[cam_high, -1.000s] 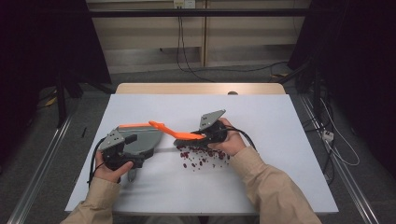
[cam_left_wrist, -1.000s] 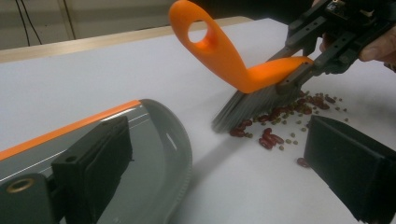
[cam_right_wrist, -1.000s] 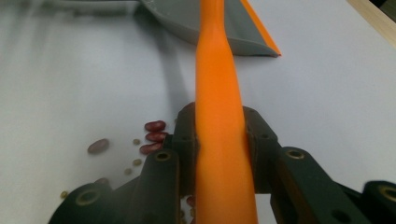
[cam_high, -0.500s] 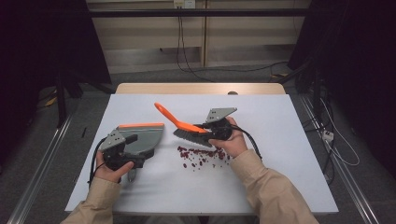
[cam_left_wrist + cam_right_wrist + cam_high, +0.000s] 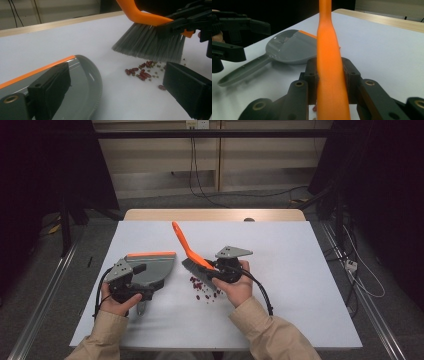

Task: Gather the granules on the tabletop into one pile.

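Note:
A grey dustpan (image 5: pixel 156 266) with an orange lip lies on the white table, its handle toward the person. My left gripper (image 5: pixel 144 282) rests over it, jaws wide apart; in the left gripper view (image 5: pixel 117 75) one jaw is above the pan (image 5: pixel 85 85) and the other is off its rim. My right gripper (image 5: pixel 211 268) is shut on the orange handle of a brush (image 5: pixel 182 240). The handle (image 5: pixel 328 50) runs up between the jaws. The grey bristles (image 5: pixel 150 42) hang just behind a small pile of red beans (image 5: pixel 202 287), also seen close by (image 5: pixel 142 71).
The white table top (image 5: pixel 300 270) has a bare wooden strip along its far edge (image 5: pixel 215 214). Cables lie on the floor behind and to the right. Dark curtains stand on both sides. The pan (image 5: pixel 289 48) and the left gripper (image 5: pixel 232 37) lie ahead of the right gripper.
The right hand has swung the brush round: its handle, which lay level over the dustpan, now points up and away. The hand shifted right. The left gripper and the dustpan stayed put.

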